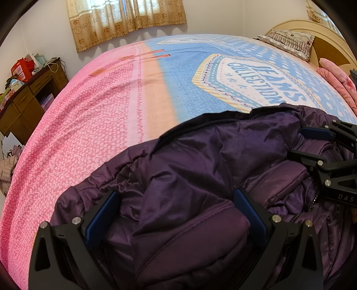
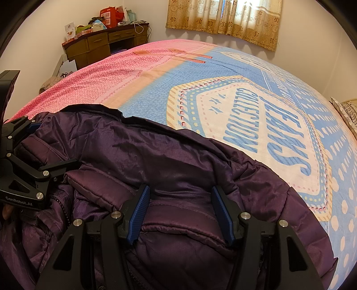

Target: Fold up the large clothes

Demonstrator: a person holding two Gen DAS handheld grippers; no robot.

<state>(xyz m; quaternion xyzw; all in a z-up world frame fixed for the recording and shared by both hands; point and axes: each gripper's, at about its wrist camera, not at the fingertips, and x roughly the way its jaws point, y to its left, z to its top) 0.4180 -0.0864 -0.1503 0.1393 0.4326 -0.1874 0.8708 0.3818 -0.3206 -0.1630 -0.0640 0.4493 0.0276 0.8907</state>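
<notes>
A dark purple padded jacket lies bunched on the bed, lining side up; it also shows in the right wrist view. My left gripper is open, its blue-padded fingers straddling a padded fold of the jacket. My right gripper is open too, its fingers on either side of another padded fold. Each gripper shows in the other's view, the right one at the right edge and the left one at the left edge, both resting on the jacket.
The bed cover is pink on one side and blue with a lettered emblem on the other. A wooden desk with clutter stands beyond the bed. Curtains hang on the far wall. Pillows lie by the headboard.
</notes>
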